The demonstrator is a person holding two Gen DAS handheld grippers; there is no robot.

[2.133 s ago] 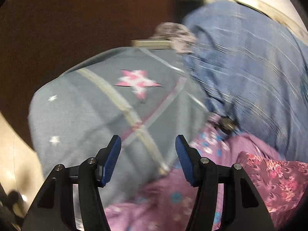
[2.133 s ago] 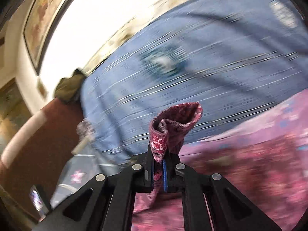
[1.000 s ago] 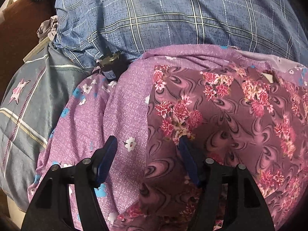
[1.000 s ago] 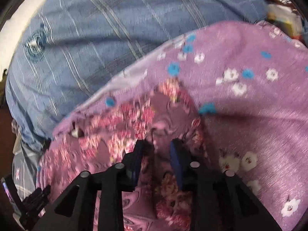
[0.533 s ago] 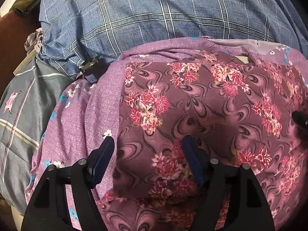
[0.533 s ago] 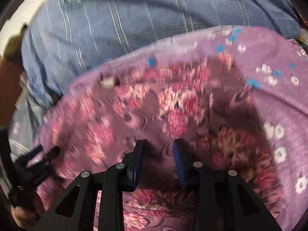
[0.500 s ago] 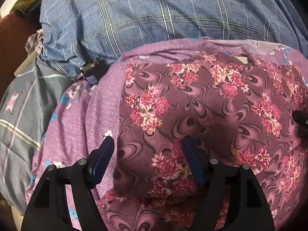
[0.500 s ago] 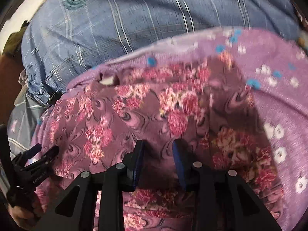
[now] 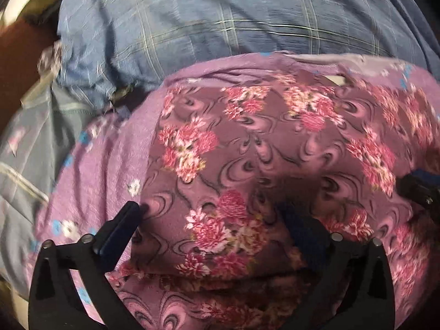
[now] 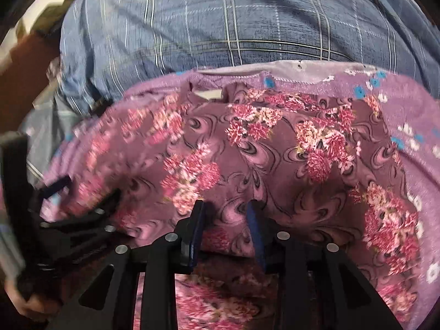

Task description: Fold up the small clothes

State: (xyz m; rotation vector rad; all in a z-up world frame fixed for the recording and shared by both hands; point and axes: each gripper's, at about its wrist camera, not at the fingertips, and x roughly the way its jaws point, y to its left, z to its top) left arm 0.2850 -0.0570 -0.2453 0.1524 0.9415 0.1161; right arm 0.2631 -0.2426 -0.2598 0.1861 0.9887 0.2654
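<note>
We've got the maroon floral garment spread flat over a lilac flowered cloth, and both tongs are parked at its near edge.

Our left gripper has just been opening and now stands as wide as it goes. The garment's near fold sits in the gap between its fingers, but the pads aren't pressing on it, so it holds nothing. The left finger is right at the garment's left edge, where the lilac cloth shows beside it. Off to its far right, the tip of our right gripper pokes in over the fabric.

From the right wrist, the right gripper is only partly open, a narrow gap between the blue pads. The garment's folded near edge bulges up just ahead of and between the fingers; we can't honestly tell if the pads are pinching it or just resting against it. Our left gripper shows blurred away to its left, on the same edge of the garment, with a hand below it.

Beyond both tongs, past the garment's far edge with its white label, there's a blue plaid blanket. Left of the left tong, a grey cloth lies beside the lilac one.
</note>
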